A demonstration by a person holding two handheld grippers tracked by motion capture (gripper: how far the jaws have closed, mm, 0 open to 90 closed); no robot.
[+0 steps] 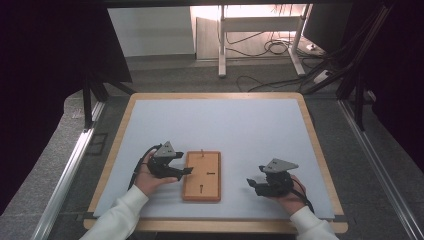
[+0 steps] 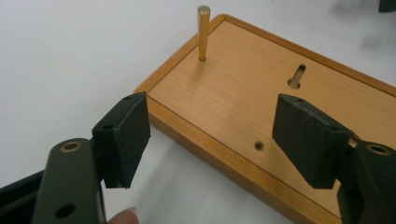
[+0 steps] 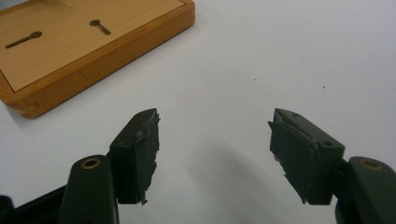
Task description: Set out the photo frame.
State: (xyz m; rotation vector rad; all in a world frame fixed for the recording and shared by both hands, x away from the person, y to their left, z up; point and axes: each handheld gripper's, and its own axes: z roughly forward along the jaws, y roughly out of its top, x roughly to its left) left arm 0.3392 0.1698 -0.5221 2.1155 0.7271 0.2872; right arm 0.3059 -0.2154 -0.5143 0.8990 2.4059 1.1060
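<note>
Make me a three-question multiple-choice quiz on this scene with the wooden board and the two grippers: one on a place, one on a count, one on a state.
1. Which gripper is closer to the wooden board?
A. left gripper
B. right gripper
C. both touch it

2. How many brass pins stand upright in the board?
A. none
B. one
C. three

3. How do the right gripper's jaws stand?
A. shut on a pin
B. shut empty
C. open, empty

Answers:
1. A: in the high view the left gripper reaches the board's left edge, while the right gripper sits apart.
2. B: one brass pin stands near a corner.
3. C: the right gripper view shows bare table between them.
</note>
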